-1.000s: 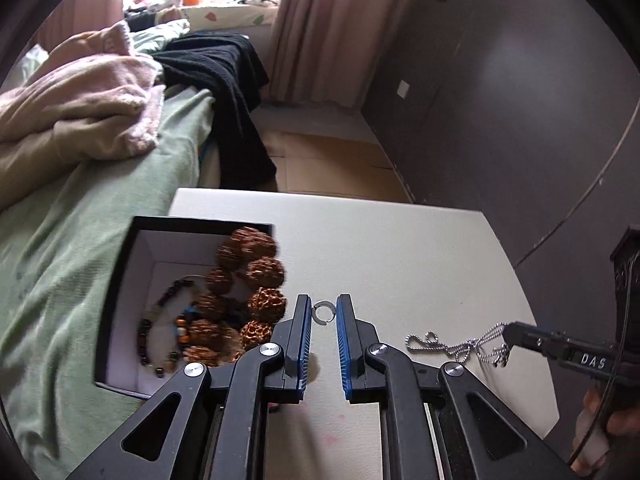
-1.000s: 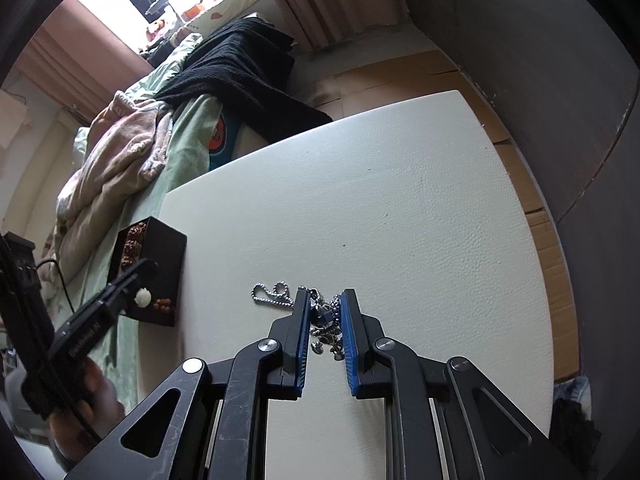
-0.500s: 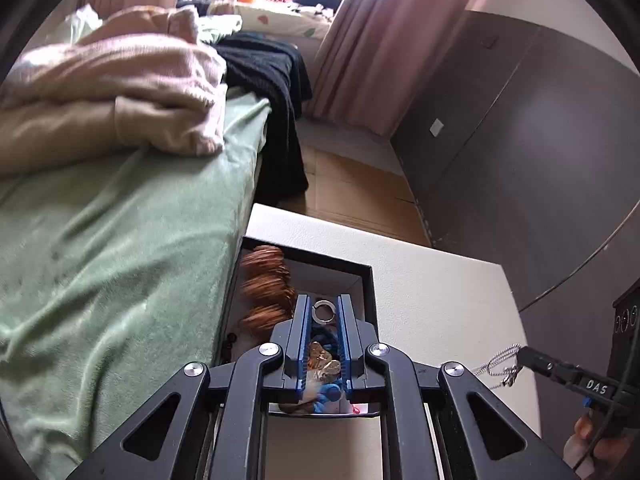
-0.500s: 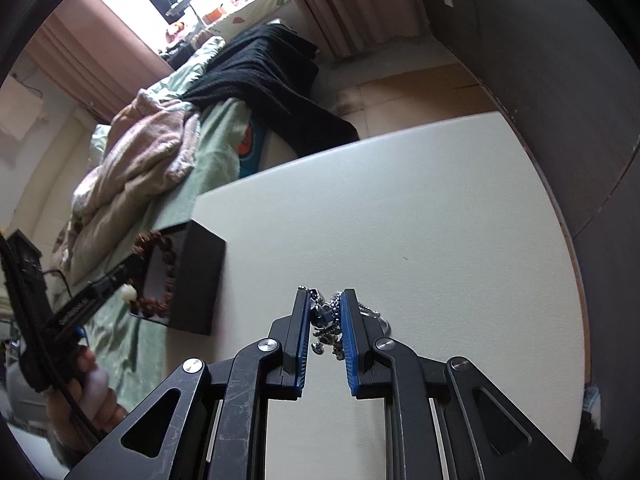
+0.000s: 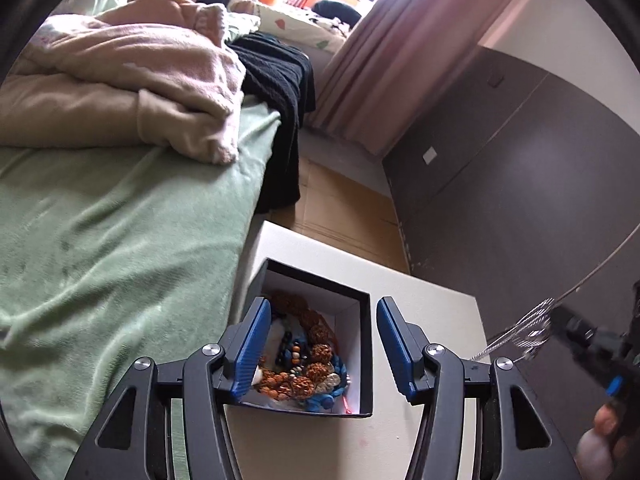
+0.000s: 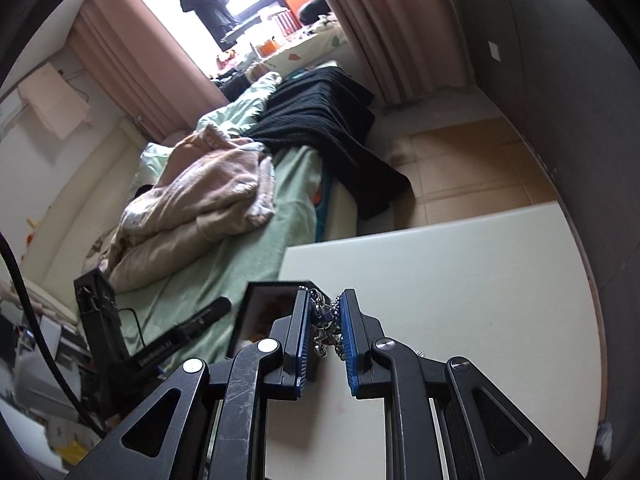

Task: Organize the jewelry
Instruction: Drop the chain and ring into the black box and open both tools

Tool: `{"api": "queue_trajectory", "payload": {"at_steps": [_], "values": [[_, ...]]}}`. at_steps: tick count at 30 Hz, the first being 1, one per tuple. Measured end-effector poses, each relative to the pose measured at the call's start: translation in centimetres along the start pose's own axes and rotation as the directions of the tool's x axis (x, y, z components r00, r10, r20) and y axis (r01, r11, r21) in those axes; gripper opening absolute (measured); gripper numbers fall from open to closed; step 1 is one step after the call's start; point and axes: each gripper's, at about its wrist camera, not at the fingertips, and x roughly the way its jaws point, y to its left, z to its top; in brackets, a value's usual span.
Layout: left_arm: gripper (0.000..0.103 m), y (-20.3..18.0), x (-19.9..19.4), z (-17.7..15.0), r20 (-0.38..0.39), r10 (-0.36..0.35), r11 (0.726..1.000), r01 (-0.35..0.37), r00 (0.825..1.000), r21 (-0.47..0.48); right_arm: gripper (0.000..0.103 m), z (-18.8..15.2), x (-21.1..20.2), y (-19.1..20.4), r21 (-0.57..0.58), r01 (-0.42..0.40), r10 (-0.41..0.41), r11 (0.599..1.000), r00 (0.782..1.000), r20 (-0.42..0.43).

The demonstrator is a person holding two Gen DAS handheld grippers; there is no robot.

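Currently the left gripper (image 5: 320, 344) is held above the black jewelry box (image 5: 366, 344), its blue pads spread wide, nothing seen between them. The box is seen at the table's (image 5: 436, 312) left edge, next to the bed's green blanket (image 5: 120, 248). Inside the white-lined box, large brown seed beads (image 5: 316, 328), smaller dark and orange beads (image 5: 294, 350) and a blue piece (image 5: 324, 398) are piled together; individual items cannot be separated clearly.

The right gripper (image 6: 325, 320) is pinched on a silver chain necklace (image 6: 326, 318), which is bunched between the blue pads and lifted off the table (image 6: 460, 280). In the left wrist view the same chain (image 5: 524, 328) is seen dangling from the right gripper's tip at the frame's right edge, blurred. In the right wrist view the box (image 6: 260, 308) is seen just left of the fingers, partly hidden behind them.

A pink blanket (image 5: 120, 80) and black knit garment (image 5: 280, 80) are seen on the bed.
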Motion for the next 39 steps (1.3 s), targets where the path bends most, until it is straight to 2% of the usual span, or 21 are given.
{"api": "queue_trajectory", "payload": {"at_steps": [10, 18, 22, 30, 33, 35, 39], "values": [[0.057, 2.6, -2.8, 1.6, 0.074, 0.015, 0.998, -0.011, 0.997, -0.056, 0.016, 4.1, -1.7, 9.3, -0.141, -0.001, 0.01, 0.99, 0.998, 0.066], [0.058, 5.3, -4.3, 2.6, 0.104, 0.004, 0.993, 0.009, 0.995, -0.122, 0.016, 5.2, -1.0, 14.2, -0.212, 0.004, 0.013, 0.977, 0.997, 0.082], [0.059, 6.6, -4.8, 2.9, 0.108, -0.002, 0.988, 0.019, 0.994, -0.155, 0.016, 4.9, 0.9, 14.6, -0.218, 0.011, 0.003, 0.976, 0.998, 0.064], [0.059, 7.7, -5.6, 3.2, 0.123, 0.009, 0.984, 0.013, 0.992, -0.178, 0.016, 2.9, 6.3, 14.4, -0.186, -0.04, 0.036, 0.982, 0.999, -0.026], [0.059, 7.9, -5.6, 3.3, 0.119, 0.019, 0.984, 0.002, 0.993, -0.178, 0.019, 1.7, 9.3, 12.9, -0.143, -0.028, 0.014, 0.989, 0.995, -0.097], [0.059, 7.9, -5.6, 3.2, 0.116, 0.023, 0.985, -0.003, 0.993, -0.175, 0.029, 1.1, 10.5, 11.5, -0.106, -0.024, 0.009, 0.994, 0.991, -0.131], [0.059, 7.0, -5.3, 2.9, 0.108, 0.027, 0.989, -0.011, 0.994, -0.148, 0.03, 0.1, 10.3, 9.0, -0.059, -0.017, 0.008, 0.998, 0.99, -0.138]]}}
